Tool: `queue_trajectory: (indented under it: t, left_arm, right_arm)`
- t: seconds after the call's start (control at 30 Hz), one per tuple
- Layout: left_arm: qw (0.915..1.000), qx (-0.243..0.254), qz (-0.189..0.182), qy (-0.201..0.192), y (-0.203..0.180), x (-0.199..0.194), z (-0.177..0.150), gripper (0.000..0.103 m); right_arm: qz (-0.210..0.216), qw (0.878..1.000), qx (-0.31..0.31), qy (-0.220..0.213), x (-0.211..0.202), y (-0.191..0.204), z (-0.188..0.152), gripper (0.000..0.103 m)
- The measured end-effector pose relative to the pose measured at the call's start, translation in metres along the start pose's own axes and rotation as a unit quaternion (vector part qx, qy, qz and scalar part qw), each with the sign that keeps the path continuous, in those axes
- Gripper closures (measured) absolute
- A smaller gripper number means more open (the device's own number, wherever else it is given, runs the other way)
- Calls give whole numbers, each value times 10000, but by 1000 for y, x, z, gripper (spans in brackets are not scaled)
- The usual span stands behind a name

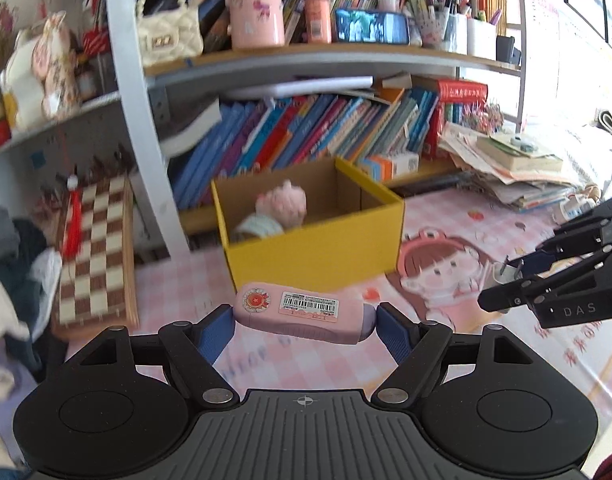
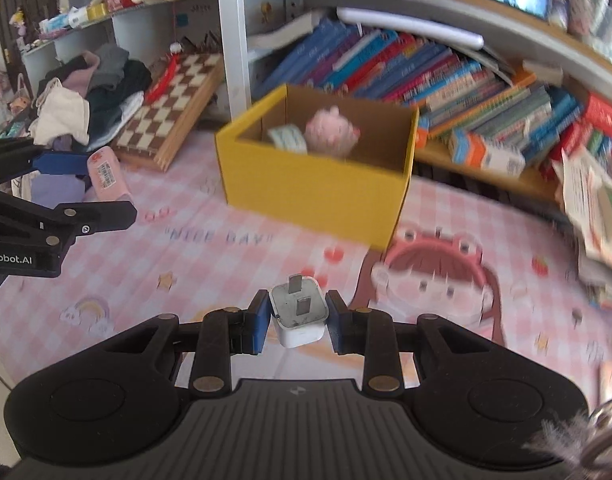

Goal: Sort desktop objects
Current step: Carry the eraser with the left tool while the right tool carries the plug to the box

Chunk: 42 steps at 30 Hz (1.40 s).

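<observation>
Left gripper (image 1: 304, 320) fingers pinch pink case (image 1: 303, 314) end to end, above desk (image 1: 486, 236); hard, slick plastic, probably light, grip mid-body safer. Right gripper (image 2: 297, 316) fingers clamp white charger plug (image 2: 298, 315) by flat sides, prongs forward; rigid, compact. Yellow box (image 2: 314, 184) just ahead.

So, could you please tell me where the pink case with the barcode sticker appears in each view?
Left wrist: pink case low centre, gripped between the left gripper fingers.
Right wrist: pink case at far left, in the left gripper.
Shared landmark: yellow box behind.
</observation>
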<state>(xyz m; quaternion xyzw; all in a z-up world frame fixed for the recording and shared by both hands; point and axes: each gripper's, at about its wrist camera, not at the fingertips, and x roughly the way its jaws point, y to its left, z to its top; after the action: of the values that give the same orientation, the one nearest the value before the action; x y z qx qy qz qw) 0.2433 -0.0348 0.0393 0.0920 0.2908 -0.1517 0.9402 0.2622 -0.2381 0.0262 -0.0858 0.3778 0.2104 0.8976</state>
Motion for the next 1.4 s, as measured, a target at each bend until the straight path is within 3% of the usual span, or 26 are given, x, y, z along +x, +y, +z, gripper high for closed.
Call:
queue_trajectory:
  t: [0.37, 0.57, 0.87, 1.4]
  left_arm:
    - [9986, 251, 242, -388, 8, 30, 78, 24]
    - [9969, 448, 386, -525, 10, 50, 115, 24]
    - [9987, 210, 385, -274, 15, 102, 135, 24]
    - [9976, -104, 448, 522, 23, 207, 127, 24]
  right_arm:
    - [55, 9921, -922, -847, 11, -32, 102, 75]
    - [179, 9848, -1389, -1026, 26, -39, 139, 75]
    - [163, 9860, -1443, -815, 75, -62, 163, 75]
    - [262, 9902, -1372, -18, 181, -93, 164, 75]
